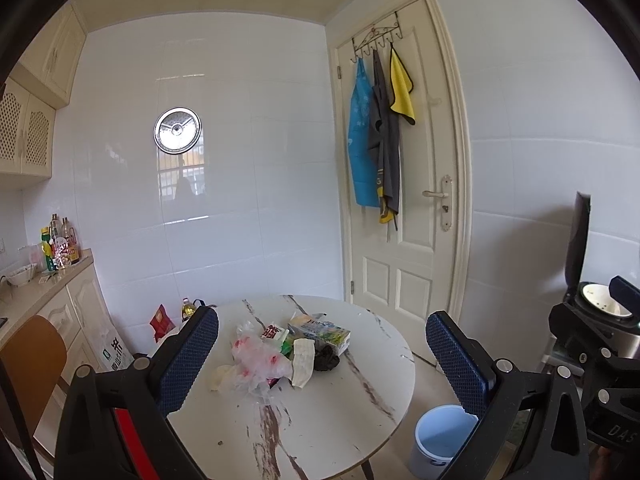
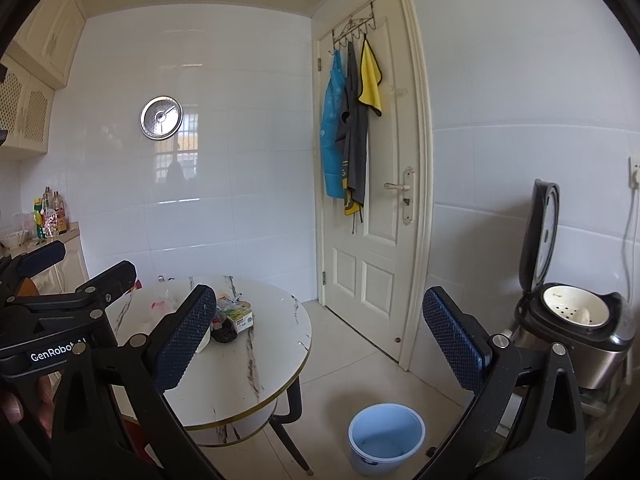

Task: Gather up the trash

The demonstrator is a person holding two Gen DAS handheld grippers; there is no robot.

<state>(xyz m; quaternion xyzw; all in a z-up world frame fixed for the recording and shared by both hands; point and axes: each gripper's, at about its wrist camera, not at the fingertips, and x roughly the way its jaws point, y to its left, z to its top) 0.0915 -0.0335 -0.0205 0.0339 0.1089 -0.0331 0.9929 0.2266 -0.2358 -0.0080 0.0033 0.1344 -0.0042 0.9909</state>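
Note:
A pile of trash lies on the round white marble table [image 1: 340, 420]: a clear plastic bag with red print [image 1: 256, 364], a green and white carton [image 1: 328, 334], crumpled white paper [image 1: 302, 362] and a black wad [image 1: 326, 358]. My left gripper [image 1: 322, 356] is open and empty, held above the near side of the table, with the pile between its fingers in view. My right gripper [image 2: 320, 336] is open and empty, to the right of the table. In the right wrist view the carton [image 2: 238, 314] and black wad [image 2: 224, 332] show partly behind the left finger.
A light blue bin [image 2: 386, 438] stands on the floor right of the table; it also shows in the left wrist view [image 1: 440, 440]. An open rice cooker [image 2: 576, 320] stands at the right. A closed door [image 2: 376, 200] is behind. A counter with bottles [image 1: 60, 248] and a brown chair [image 1: 28, 364] are at the left.

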